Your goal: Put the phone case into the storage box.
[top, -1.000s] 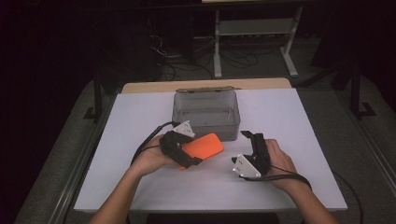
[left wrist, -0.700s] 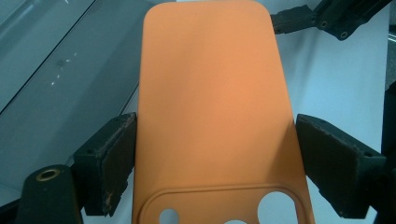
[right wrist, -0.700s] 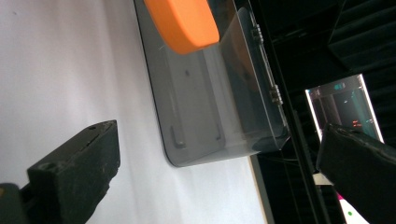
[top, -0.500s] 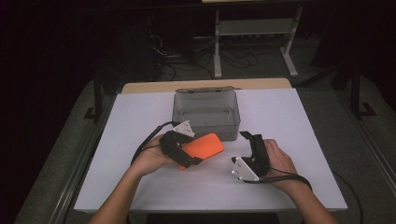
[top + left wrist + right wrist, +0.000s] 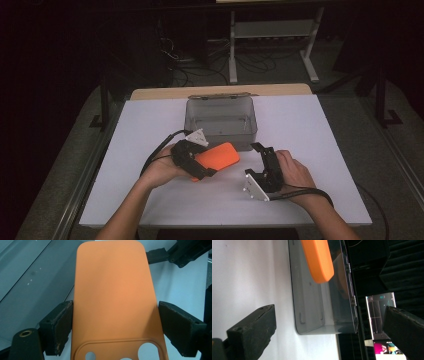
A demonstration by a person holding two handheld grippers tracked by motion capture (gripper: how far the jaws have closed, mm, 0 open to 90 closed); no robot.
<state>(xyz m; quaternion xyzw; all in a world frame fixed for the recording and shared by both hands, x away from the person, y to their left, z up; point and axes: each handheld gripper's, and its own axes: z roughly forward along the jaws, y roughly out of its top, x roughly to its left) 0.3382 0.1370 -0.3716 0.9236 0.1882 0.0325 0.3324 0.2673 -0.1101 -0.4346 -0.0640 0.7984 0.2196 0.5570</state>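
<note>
I see no change over the last second: left gripper (image 5: 197, 162) still clamps the orange phone case (image 5: 216, 157) beside the clear bin (image 5: 220, 117), right gripper (image 5: 264, 167) wide open, empty.

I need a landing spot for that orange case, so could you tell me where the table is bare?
Bare: left and right of the clear bin, and the near edge. Crowded: the middle, around the orange case and both grippers.

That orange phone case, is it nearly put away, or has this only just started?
Picked up: the left gripper holds the orange phone case above the white table, its jaws at both long edges. It is not yet in the clear box, which looks empty. The right gripper rests open nearby.
</note>
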